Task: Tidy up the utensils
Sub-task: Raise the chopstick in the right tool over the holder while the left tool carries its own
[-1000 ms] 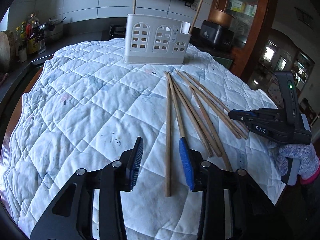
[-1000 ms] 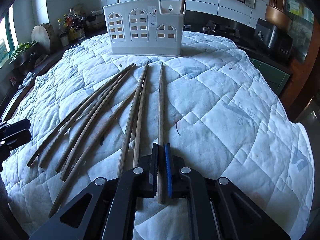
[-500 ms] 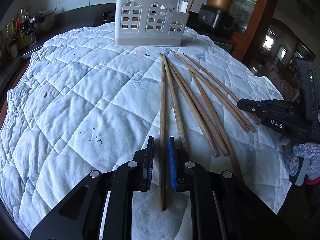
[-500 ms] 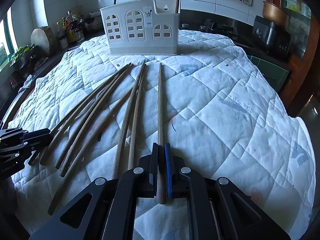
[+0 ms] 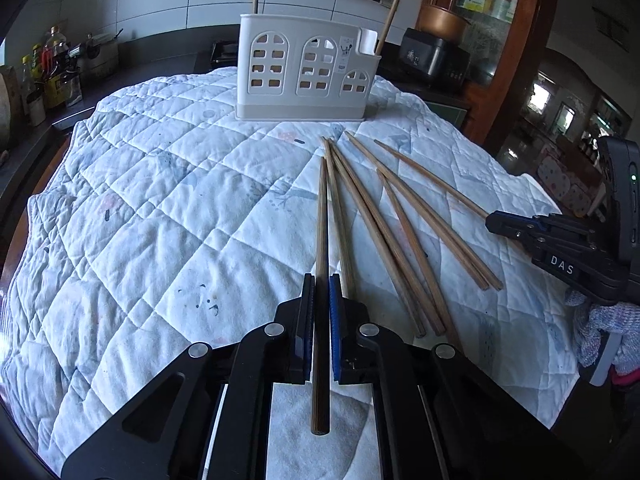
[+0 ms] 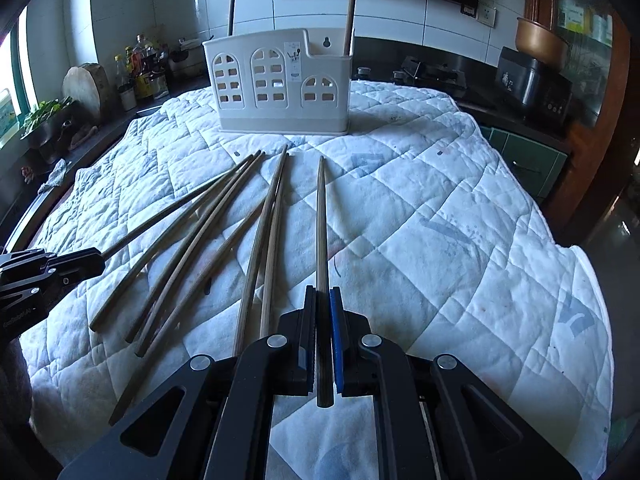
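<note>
wooden chopsticks lie fanned out on a white quilted cloth [image 5: 168,208], tips toward a cream plastic utensil holder [image 5: 304,72] that stands upright at the upper middle of both views.

in the left wrist view the left gripper [image 5: 321,312] sits at the bottom centre, its jaws pressed together on one chopstick [image 5: 321,220]. the jaws have just been closing, and the stick is now pinched between the blue pads, with its thick end poking out behind them toward the bottom of the frame and its thin end running up toward the holder. just right of it the loose chopsticks [image 5: 396,224] spread toward the lower right, some touching one another.

in the right wrist view the right gripper [image 6: 323,320] is at the bottom centre, likewise clamped on a single chopstick [image 6: 321,216], which runs straight up the middle of the frame, apart from the others. the remaining sticks lie to its left, two of them side by side just beside the gripper, the rest spreading toward the lower left.

each gripper shows at the edge of the other's view: the right one at mid right of the left view, with a gloved hand [image 5: 604,332] below it; the left one at mid left of the right view.

two sticks [image 6: 351,8] stand upright in the holder, one near each end. dark counters with bottles [image 5: 48,68] fill the left background.
</note>
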`<state>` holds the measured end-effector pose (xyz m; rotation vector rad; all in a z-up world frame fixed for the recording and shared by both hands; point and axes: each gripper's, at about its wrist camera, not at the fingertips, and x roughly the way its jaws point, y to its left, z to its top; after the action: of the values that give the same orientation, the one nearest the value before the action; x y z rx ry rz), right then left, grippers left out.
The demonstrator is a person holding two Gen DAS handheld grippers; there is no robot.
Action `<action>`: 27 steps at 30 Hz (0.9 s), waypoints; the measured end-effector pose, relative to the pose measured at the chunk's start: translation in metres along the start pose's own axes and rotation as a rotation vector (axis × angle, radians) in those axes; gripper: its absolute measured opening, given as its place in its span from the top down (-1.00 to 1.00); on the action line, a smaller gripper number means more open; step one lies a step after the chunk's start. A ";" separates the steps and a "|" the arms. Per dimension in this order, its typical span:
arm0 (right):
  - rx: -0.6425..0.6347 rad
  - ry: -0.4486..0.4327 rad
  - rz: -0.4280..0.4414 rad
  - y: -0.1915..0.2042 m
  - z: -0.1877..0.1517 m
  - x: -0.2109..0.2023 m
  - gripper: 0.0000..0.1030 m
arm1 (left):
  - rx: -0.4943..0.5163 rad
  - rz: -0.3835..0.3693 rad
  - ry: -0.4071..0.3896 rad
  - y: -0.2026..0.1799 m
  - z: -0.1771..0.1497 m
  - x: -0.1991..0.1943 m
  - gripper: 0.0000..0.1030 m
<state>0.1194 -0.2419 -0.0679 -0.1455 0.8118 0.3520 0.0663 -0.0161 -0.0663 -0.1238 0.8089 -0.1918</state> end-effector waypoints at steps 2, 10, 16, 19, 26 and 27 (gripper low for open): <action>0.000 -0.029 -0.005 0.000 0.006 -0.010 0.87 | -0.012 -0.007 -0.020 0.003 0.004 -0.007 0.90; -0.005 -0.138 0.006 0.001 0.037 -0.048 0.87 | -0.018 -0.021 -0.102 0.011 0.022 -0.031 0.90; -0.035 -0.168 0.021 0.007 0.058 -0.060 0.87 | -0.048 -0.044 -0.144 0.022 0.037 -0.043 0.90; -0.041 -0.183 0.025 0.008 0.069 -0.063 0.87 | -0.041 -0.054 -0.163 0.022 0.047 -0.047 0.90; -0.049 -0.203 0.019 0.004 0.092 -0.073 0.87 | -0.025 -0.077 -0.202 0.022 0.072 -0.056 0.90; -0.051 -0.206 0.019 0.003 0.095 -0.074 0.87 | -0.017 -0.077 -0.204 0.021 0.075 -0.056 0.90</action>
<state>0.1365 -0.2325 0.0515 -0.1463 0.6012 0.3985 0.0853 0.0195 0.0206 -0.1875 0.6028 -0.2409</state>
